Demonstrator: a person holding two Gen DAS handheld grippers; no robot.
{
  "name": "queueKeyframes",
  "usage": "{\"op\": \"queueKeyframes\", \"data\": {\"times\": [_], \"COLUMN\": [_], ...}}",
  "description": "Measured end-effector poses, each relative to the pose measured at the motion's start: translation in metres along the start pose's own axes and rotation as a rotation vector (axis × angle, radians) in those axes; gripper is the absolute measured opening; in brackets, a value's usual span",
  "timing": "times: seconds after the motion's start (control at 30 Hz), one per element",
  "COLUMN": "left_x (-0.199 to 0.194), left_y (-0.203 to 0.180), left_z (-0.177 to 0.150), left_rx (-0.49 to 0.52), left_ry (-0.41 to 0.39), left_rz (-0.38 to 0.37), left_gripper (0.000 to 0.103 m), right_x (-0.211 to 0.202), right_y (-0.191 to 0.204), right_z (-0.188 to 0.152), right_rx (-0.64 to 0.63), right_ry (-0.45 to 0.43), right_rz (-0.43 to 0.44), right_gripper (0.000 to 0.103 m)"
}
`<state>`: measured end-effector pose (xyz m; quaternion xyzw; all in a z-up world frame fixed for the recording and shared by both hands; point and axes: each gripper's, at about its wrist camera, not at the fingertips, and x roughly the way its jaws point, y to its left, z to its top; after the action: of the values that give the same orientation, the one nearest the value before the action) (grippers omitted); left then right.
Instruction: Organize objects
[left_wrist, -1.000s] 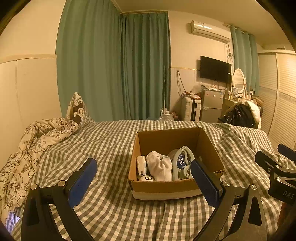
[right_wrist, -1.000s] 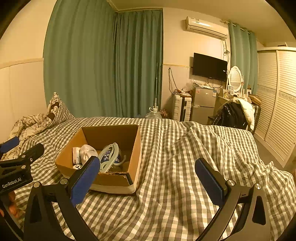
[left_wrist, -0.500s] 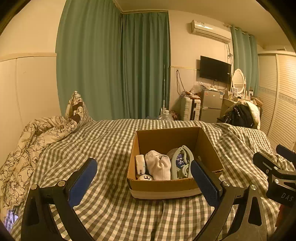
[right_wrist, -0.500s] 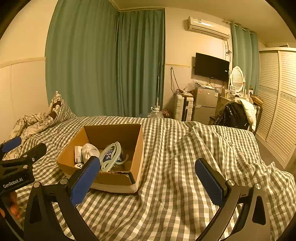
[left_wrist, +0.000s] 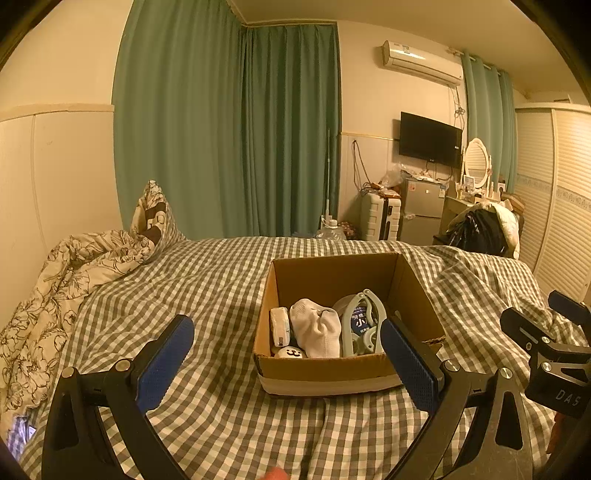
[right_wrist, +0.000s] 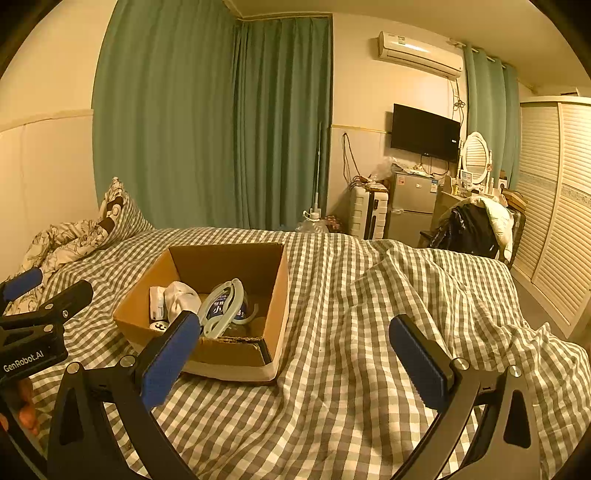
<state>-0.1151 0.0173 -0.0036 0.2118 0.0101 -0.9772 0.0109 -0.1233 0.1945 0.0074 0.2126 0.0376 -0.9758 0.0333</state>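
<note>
The cardboard box (left_wrist: 347, 369) sat on the checked bed cover (left_wrist: 221, 295), straight ahead of the left gripper (left_wrist: 288, 358), whose right pad overlapped the box's near right corner in that view. From the right gripper (right_wrist: 295, 350) the box lay ahead and to the left, so the left gripper was judged the nearer. Both grippers stood wide apart and held nothing. Inside the box, against its near wall, lay a white sock (left_wrist: 317, 328), a small white case (left_wrist: 279, 325), a round smiley-faced item (left_wrist: 291, 352) and a pale blue hanger-like packet (left_wrist: 364, 325) leaning upright. What lay beneath these could not be made out, and the box's near right corner was hidden behind the pad.
</note>
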Motion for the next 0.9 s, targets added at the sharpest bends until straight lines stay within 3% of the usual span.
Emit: {"op": "queueKeyframes", "data": {"times": [0.9], "left_x": [-0.0001], "left_y": [-0.0010], "left_z": [-0.0012], "left_rx": [0.012], "left_ry": [0.000], "left_rz": [0.010], "left_gripper": [0.103], "right_x": [0.0015], "right_y": [0.0007], "right_z": [-0.0036], "right_rx": [-0.012], "right_ry": [0.007], "right_rz": [0.005], "right_gripper": [0.103]}}
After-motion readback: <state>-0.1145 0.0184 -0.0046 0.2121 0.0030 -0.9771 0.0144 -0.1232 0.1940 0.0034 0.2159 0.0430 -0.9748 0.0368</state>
